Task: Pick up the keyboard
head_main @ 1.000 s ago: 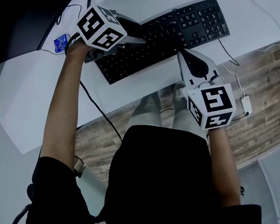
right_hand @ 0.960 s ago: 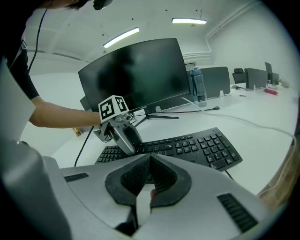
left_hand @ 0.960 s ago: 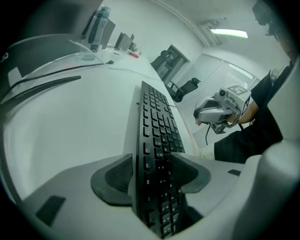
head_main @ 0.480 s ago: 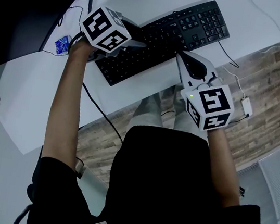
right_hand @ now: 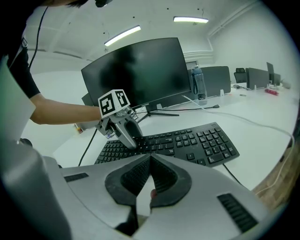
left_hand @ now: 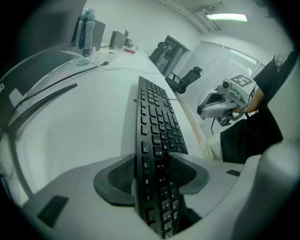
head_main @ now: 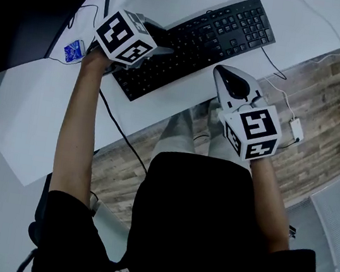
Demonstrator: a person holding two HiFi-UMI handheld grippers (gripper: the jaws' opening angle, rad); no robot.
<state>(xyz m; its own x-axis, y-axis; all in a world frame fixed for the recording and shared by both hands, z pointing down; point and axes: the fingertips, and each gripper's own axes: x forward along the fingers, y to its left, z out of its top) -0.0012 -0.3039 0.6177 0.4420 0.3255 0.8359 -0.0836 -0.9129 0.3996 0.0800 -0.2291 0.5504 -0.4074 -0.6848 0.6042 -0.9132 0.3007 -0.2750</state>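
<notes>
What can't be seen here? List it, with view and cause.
- The keyboard's left end: head view, covered by the left gripper.
- Whether the left gripper's fingers, which have just been closing with the keyboard between them, press it yet: left gripper view, unclear.
- Blue item's print: head view, too small.

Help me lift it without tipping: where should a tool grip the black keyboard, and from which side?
Grip the keyboard at its left short end, coming from the person's left, jaws across its thickness: it is a long, thin, flat slab lying on the desk.
</notes>
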